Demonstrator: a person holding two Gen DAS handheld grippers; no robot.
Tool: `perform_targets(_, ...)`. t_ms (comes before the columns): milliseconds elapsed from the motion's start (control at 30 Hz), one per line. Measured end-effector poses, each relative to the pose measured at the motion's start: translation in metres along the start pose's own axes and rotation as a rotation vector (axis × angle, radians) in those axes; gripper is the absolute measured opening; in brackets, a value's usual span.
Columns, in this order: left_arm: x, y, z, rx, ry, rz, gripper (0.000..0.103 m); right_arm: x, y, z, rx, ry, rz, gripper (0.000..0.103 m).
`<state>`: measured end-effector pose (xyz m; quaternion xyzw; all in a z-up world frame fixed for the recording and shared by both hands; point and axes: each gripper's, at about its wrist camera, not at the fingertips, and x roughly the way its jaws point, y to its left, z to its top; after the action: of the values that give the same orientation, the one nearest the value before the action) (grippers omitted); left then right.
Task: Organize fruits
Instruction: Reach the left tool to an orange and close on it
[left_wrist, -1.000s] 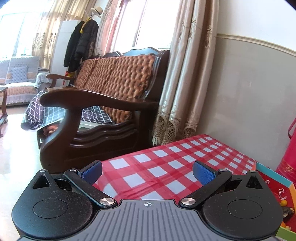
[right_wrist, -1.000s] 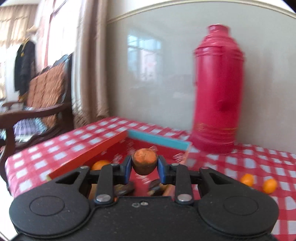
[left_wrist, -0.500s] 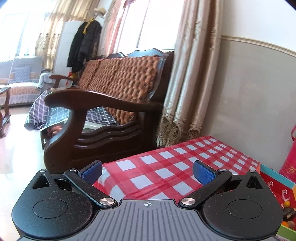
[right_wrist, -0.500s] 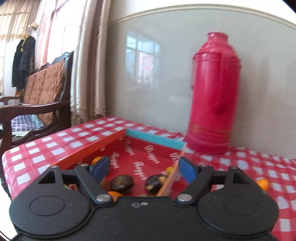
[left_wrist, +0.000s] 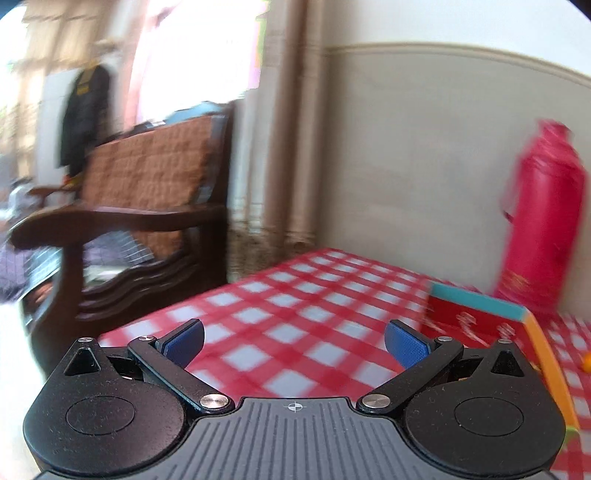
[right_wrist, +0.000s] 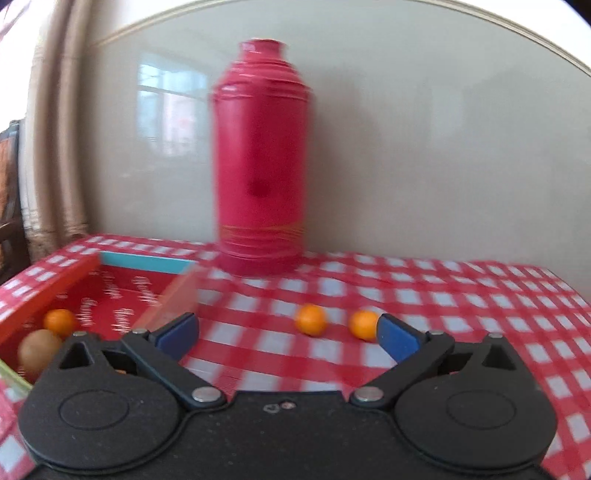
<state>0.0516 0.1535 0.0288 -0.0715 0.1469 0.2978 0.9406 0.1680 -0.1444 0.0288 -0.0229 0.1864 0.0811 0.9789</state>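
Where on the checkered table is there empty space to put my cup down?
The tablecloth is bare between the sofa and the red box. There is also bare cloth to the right of the two oranges, toward the table's far corner. It is crowded around the flask, and the box holds fruit already.

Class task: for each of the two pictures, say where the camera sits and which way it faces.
Left wrist: on the left gripper, facing across the checked table toward the wooden bench; its open fingers show.
Right wrist: on the right gripper, jaws opening and empty, facing the thermos and two oranges.
Shared: thermos, tray, tablecloth.
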Motion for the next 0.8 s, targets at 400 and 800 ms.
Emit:
perform_targets(400,-0.024,-0.155,0.018,0.289,-0.008,-0.400,0.103,-0.014,-0.081,-0.018,0.116,0.012,-0.241,0.097)
perform_targets(800,-0.009,-0.281,0.002,0.519,0.069,-0.546,0.103,-0.024,-0.117,-0.026,0.147,0.020,-0.295,0.097)
